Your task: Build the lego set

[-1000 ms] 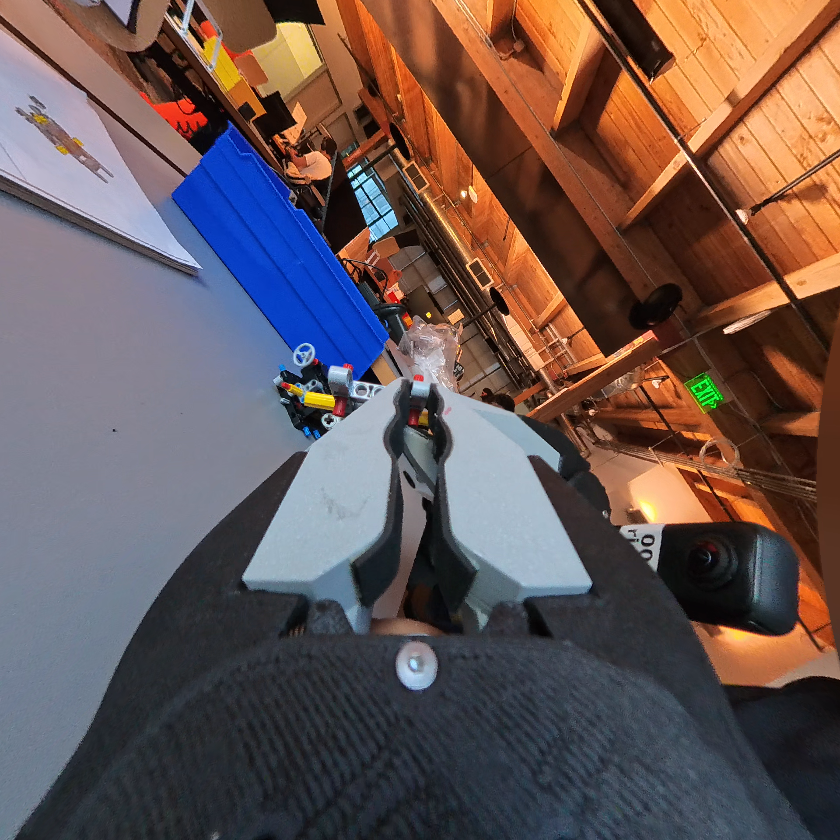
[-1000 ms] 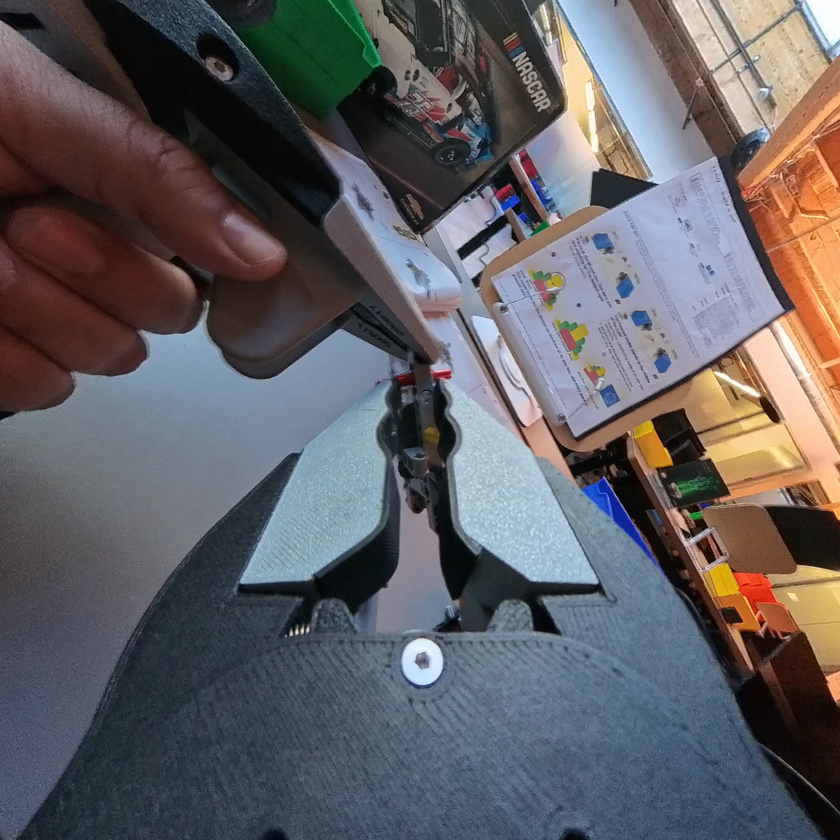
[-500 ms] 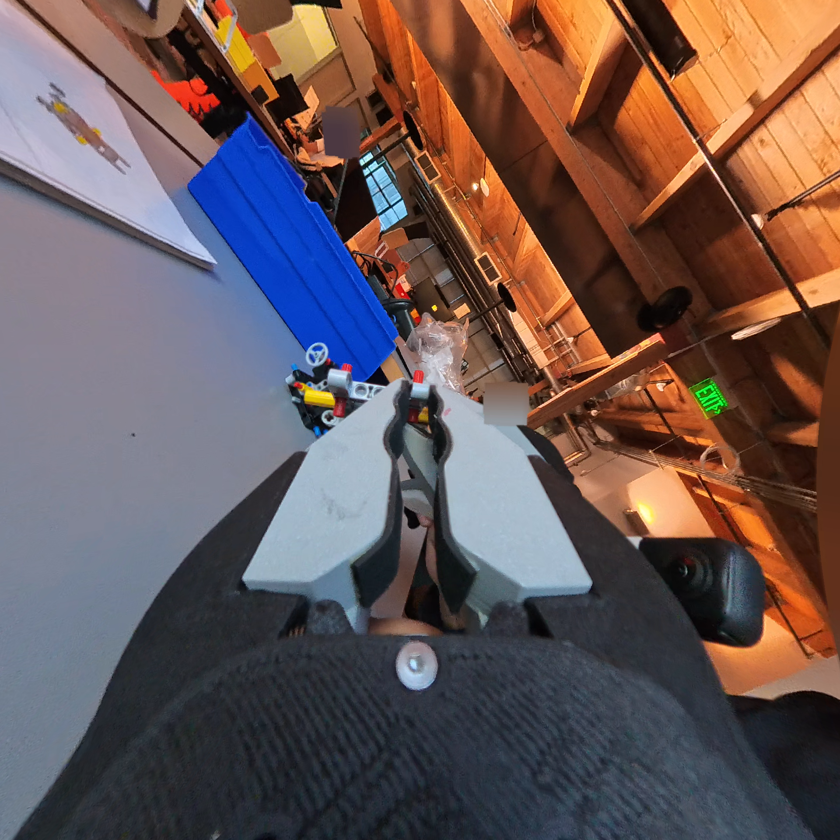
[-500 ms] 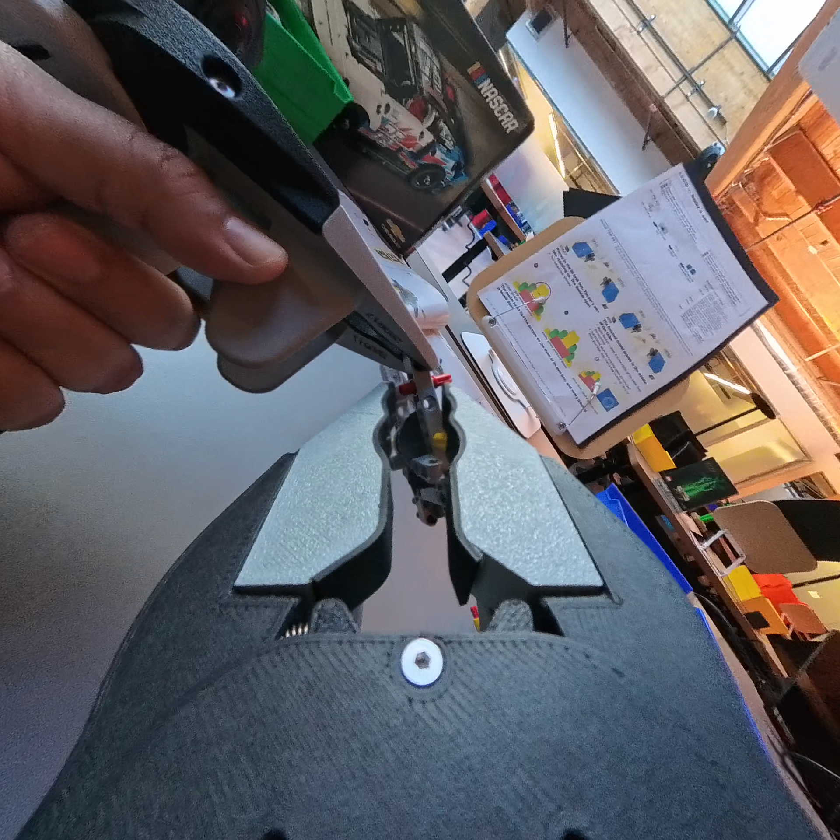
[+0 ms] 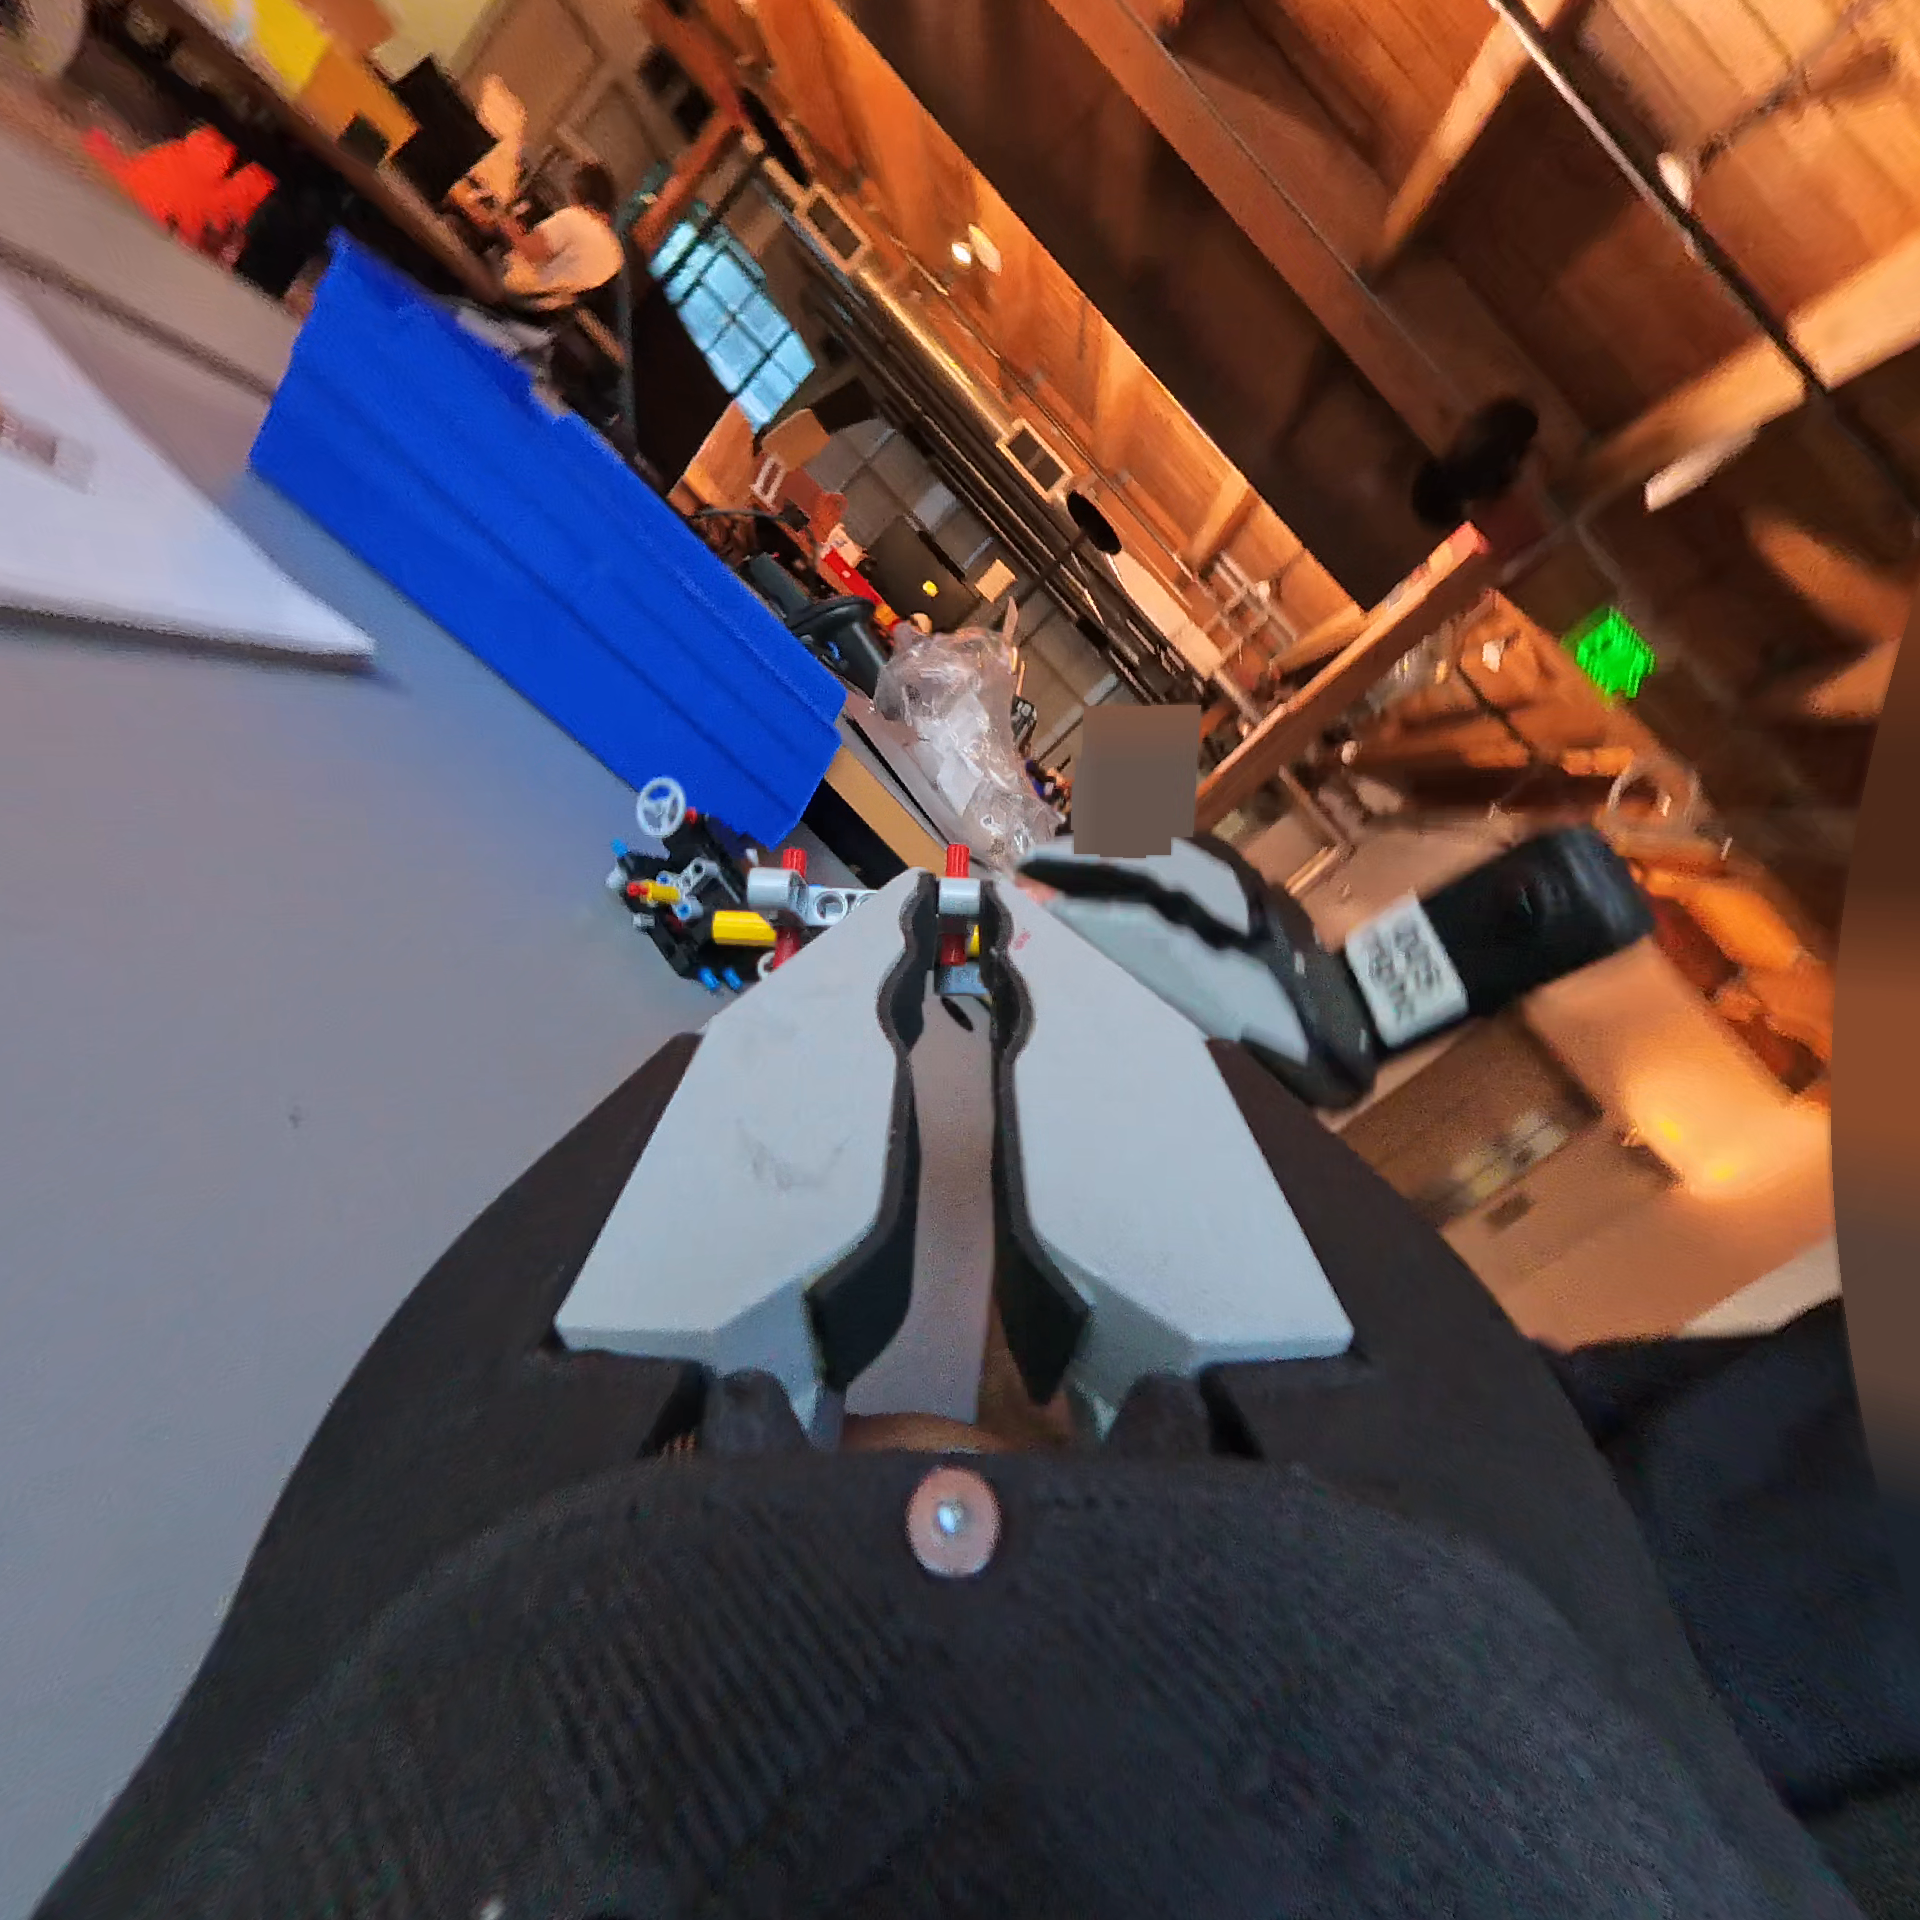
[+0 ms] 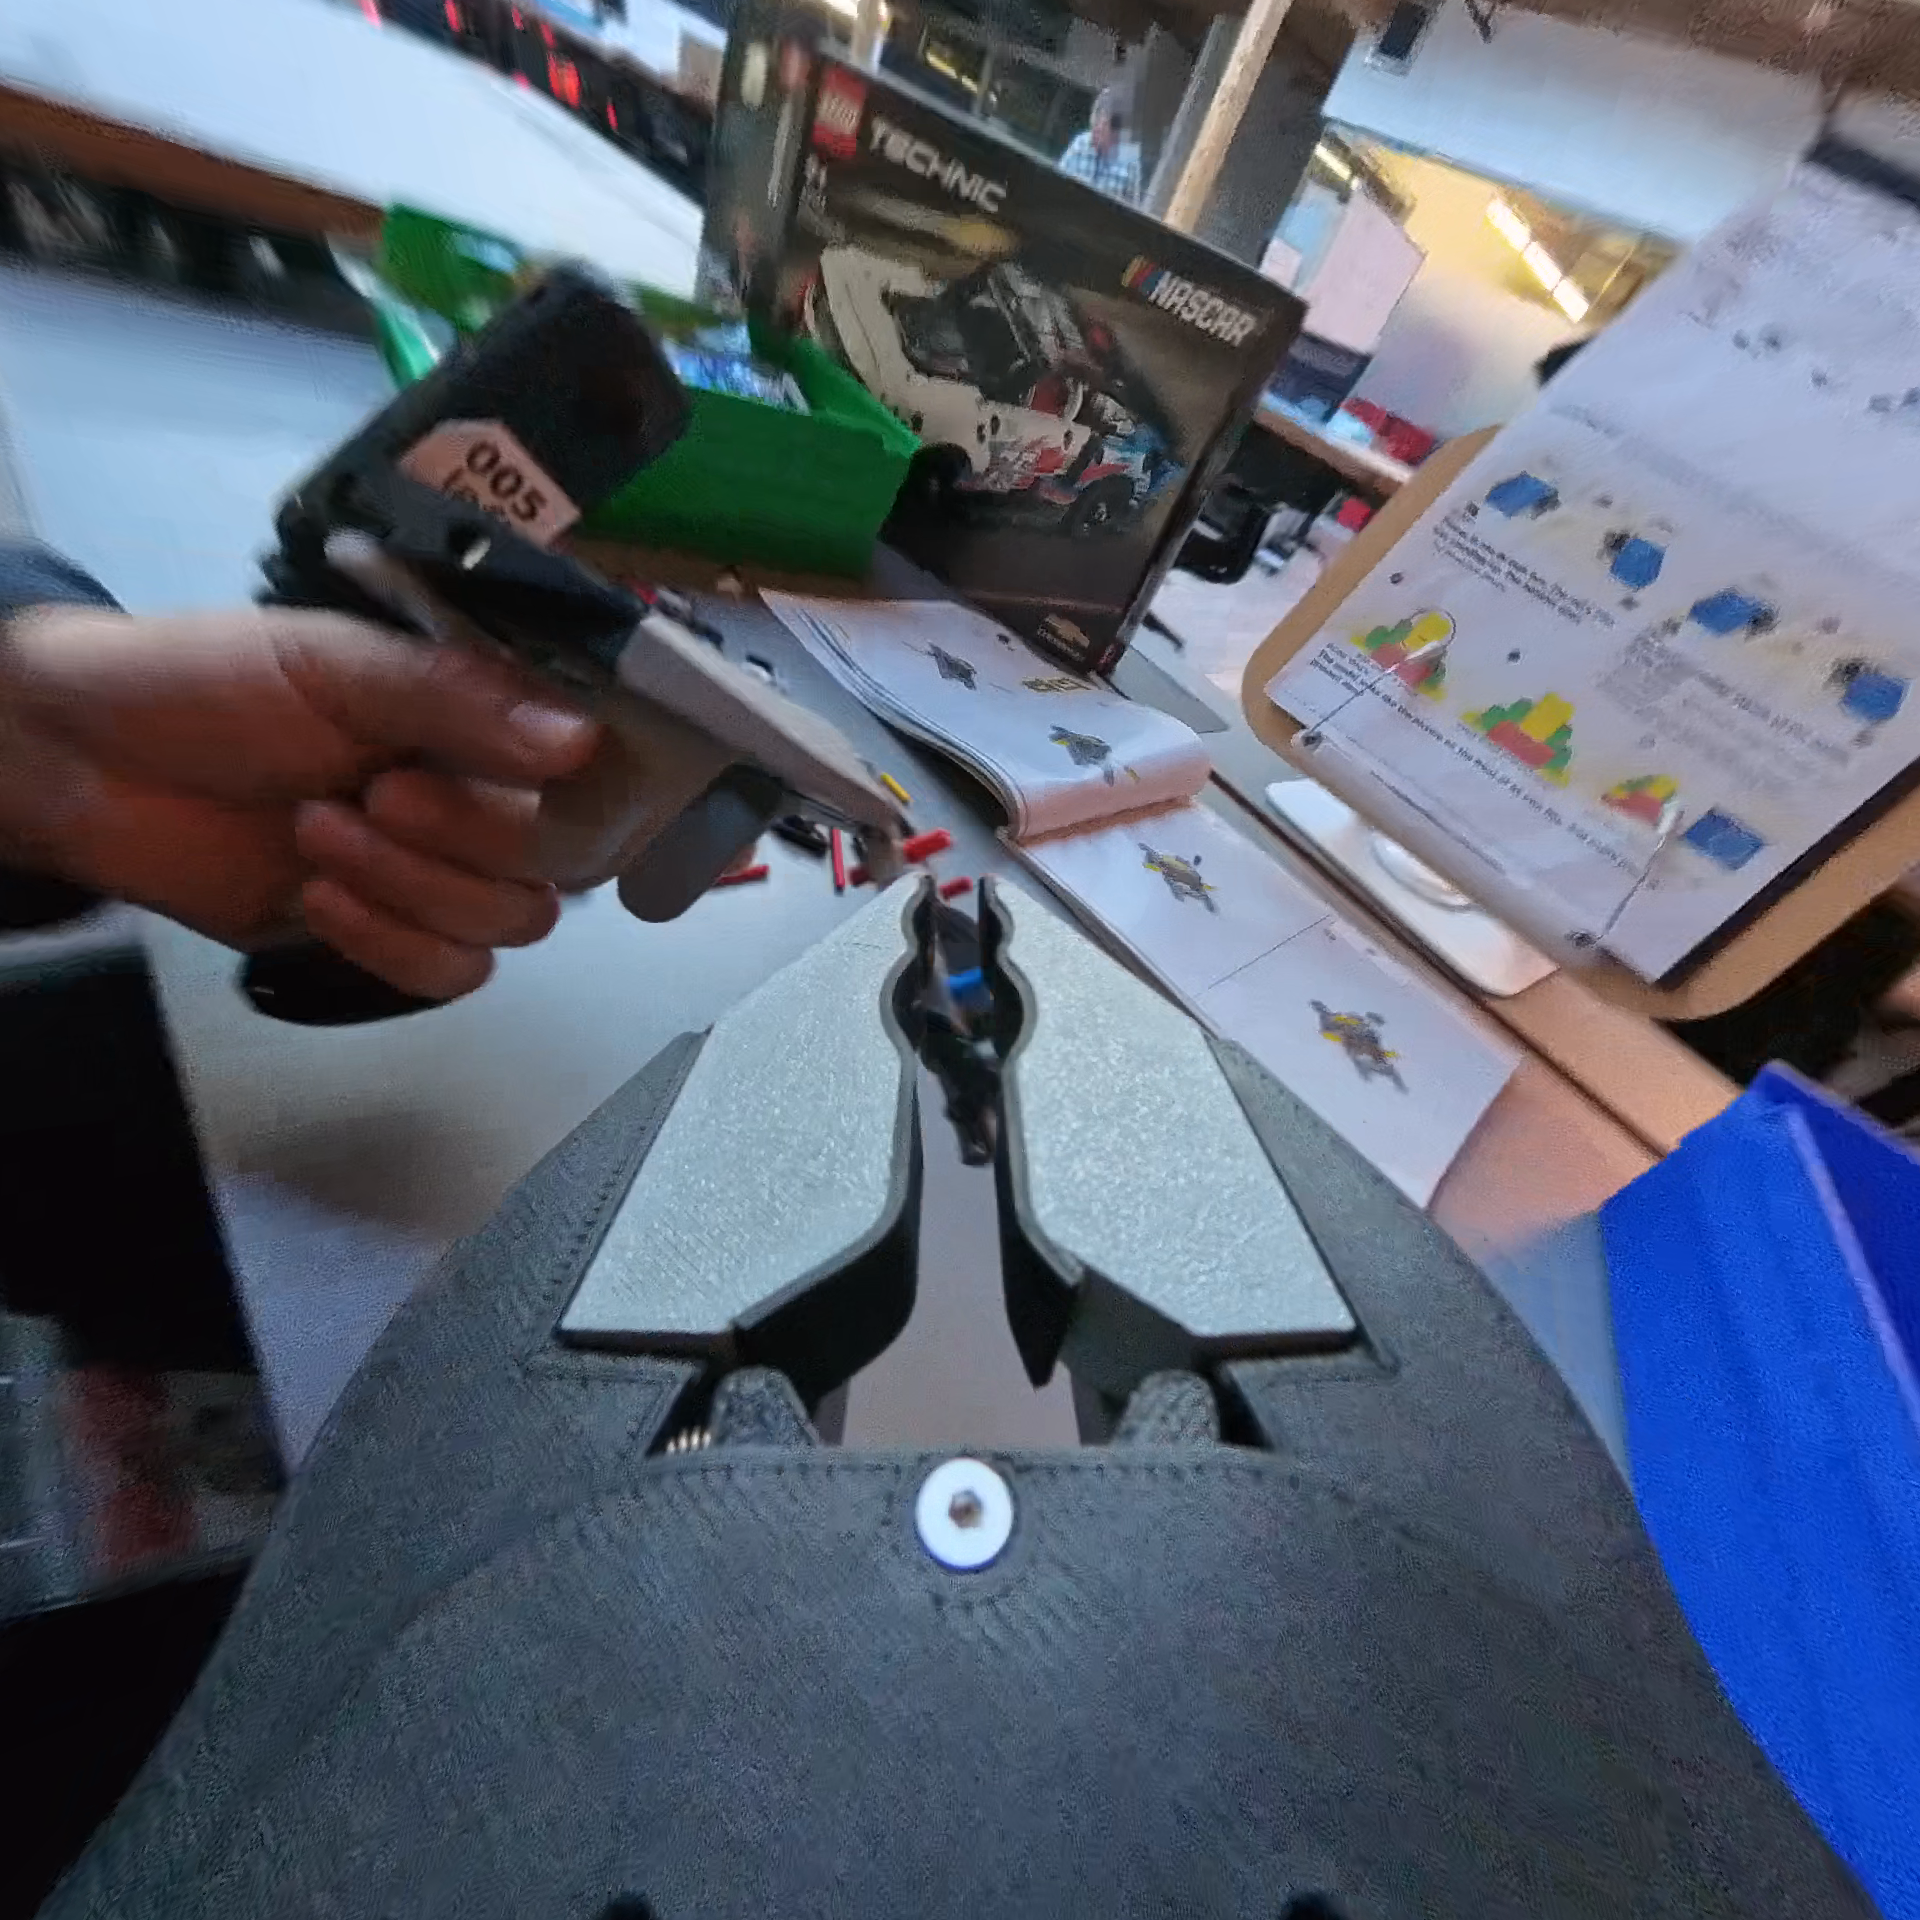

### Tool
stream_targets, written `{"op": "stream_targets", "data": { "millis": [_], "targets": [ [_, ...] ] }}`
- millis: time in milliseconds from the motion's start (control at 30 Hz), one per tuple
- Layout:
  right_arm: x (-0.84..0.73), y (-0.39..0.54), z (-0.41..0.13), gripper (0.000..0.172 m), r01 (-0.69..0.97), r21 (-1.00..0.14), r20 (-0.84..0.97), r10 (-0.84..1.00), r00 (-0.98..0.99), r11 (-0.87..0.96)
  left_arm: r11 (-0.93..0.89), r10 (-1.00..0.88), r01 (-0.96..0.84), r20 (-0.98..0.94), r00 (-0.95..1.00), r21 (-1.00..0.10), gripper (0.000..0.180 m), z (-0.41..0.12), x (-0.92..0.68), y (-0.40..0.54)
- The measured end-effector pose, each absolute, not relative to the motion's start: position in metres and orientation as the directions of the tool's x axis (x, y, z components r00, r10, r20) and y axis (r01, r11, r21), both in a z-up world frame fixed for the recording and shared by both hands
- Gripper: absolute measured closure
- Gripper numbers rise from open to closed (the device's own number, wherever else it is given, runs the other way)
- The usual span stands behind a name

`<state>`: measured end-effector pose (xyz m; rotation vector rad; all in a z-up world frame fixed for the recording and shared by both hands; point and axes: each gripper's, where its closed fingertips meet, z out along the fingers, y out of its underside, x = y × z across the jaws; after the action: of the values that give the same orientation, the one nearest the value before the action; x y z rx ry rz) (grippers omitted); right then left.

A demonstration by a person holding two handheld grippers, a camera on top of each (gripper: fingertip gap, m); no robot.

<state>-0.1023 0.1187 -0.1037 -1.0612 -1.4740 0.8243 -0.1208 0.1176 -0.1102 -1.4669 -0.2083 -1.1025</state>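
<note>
My left gripper [image 5: 956,909] is shut on a small grey connector piece [image 5: 958,896] with red pins, held above the grey table [image 5: 260,1039]. A black toy-brick assembly [image 5: 691,909] with yellow, grey and blue parts lies on the table just left of it. My right gripper [image 5: 1034,883] sits close to the right of the left fingertips, its fingers closed together. In the right wrist view the right gripper [image 6: 951,899] has only a narrow slit, where a dark blurred shape with a blue pin [image 6: 966,982] shows. A hand [image 6: 312,769] holds the left gripper [image 6: 883,847] up and to the left.
A blue bin [image 5: 540,561] stands behind the assembly and also shows in the right wrist view [image 6: 1766,1403]. An open instruction booklet [image 6: 1039,717], a dark toy box [image 6: 1018,395], a green bin [image 6: 748,488] and a clipboard with a printed sheet [image 6: 1621,644] stand beyond. Loose red pins [image 6: 743,878] lie on the table. The tips of both grippers are at nearly the same place.
My right gripper opened around the piece the left holds, drew back from it and closed. The left gripper kept its hold. Both views swung and are now blurred.
</note>
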Motion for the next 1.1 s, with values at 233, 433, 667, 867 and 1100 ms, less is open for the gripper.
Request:
{"op": "stream_targets", "data": {
  "millis": [233, 433, 667, 867, 1100],
  "targets": [
    [-0.089, 0.108, -0.090, 0.169, 0.245, -0.955, 0.088, 0.950, -0.299, 0.166, 0.020, -0.654, 0.159, 0.108, 0.749, -0.987, 0.175, -0.082, -0.096, 0.087],
    [-0.084, 0.074, -0.086, 0.162, 0.175, -0.926, 0.224, 0.861, -0.457, 0.334, 0.118, -0.673, -0.051, -0.118, 0.730, -0.992, 0.175, -0.085, -0.083, 0.073],
    [-0.086, 0.066, -0.094, 0.169, 0.160, -0.888, 0.309, 0.817, -0.488, 0.431, 0.109, -0.710, -0.029, -0.098, 0.697, -0.994, 0.175, -0.088, -0.080, 0.067],
    [-0.087, 0.063, -0.103, 0.170, 0.176, -0.893, 0.266, 0.803, -0.534, 0.413, 0.080, -0.717, -0.066, -0.104, 0.690, -0.995, 0.175, -0.100, -0.078, 0.067],
    [-0.095, 0.066, -0.114, 0.171, 0.309, -0.951, -0.200, 0.824, -0.530, -0.032, 0.039, -0.702, -0.070, -0.077, 0.708, -0.997, 0.175, -0.113, -0.088, 0.069]
  ]
}}
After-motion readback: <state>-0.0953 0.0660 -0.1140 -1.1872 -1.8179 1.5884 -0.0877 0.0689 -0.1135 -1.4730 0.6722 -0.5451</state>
